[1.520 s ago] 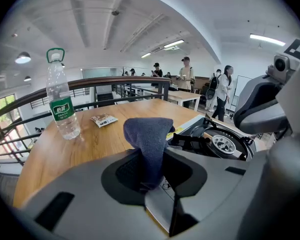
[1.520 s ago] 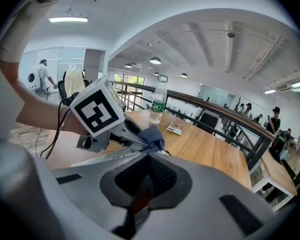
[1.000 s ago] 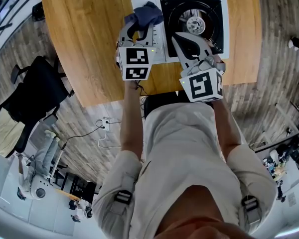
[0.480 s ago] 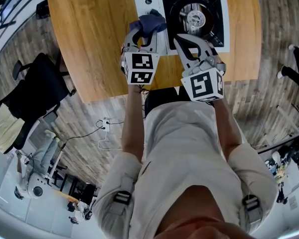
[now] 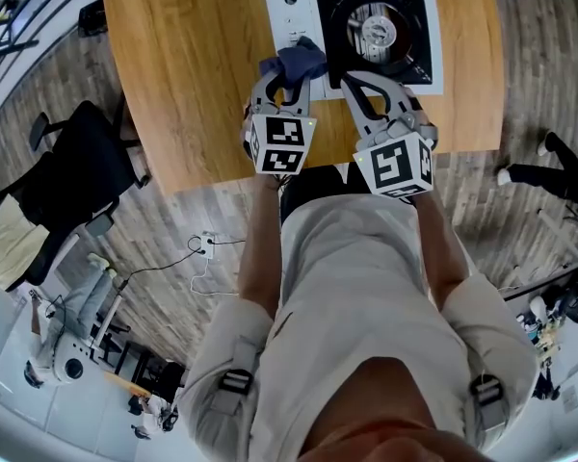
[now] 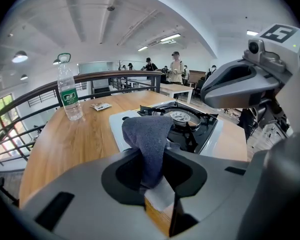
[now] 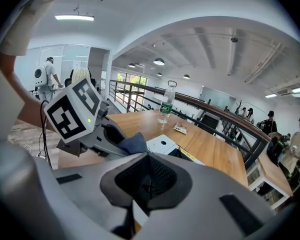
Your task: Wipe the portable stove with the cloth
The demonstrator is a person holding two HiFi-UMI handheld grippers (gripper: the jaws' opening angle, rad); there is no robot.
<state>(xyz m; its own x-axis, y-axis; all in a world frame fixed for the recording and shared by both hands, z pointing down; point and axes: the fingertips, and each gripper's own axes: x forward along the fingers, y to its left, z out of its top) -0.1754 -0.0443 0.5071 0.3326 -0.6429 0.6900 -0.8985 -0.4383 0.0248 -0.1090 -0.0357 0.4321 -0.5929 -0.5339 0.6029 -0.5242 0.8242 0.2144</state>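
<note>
The portable stove (image 5: 299,8) is white with a black burner well (image 5: 380,32) and sits at the far edge of the wooden table (image 5: 193,75). A blue-grey cloth (image 5: 299,62) lies bunched over the near part of the stove's white left panel. My left gripper (image 5: 285,73) is shut on it. In the left gripper view the cloth (image 6: 149,141) rises from between the jaws, in front of the stove (image 6: 187,124). My right gripper (image 5: 353,78) is shut and holds nothing. It hovers over the stove's near edge, beside the burner. The right gripper view shows its jaws (image 7: 148,186) closed together.
A clear water bottle (image 6: 68,90) and a small packet (image 6: 101,106) stand on the table beyond the stove. A black office chair (image 5: 72,186) is on the floor to the left. Someone's legs (image 5: 549,176) show at the right. A railing (image 7: 225,121) runs behind the table.
My left gripper has drawn the cloth along the stove's white left panel, from its far part to its near edge. The right gripper shifted slightly the same way, still shut.
</note>
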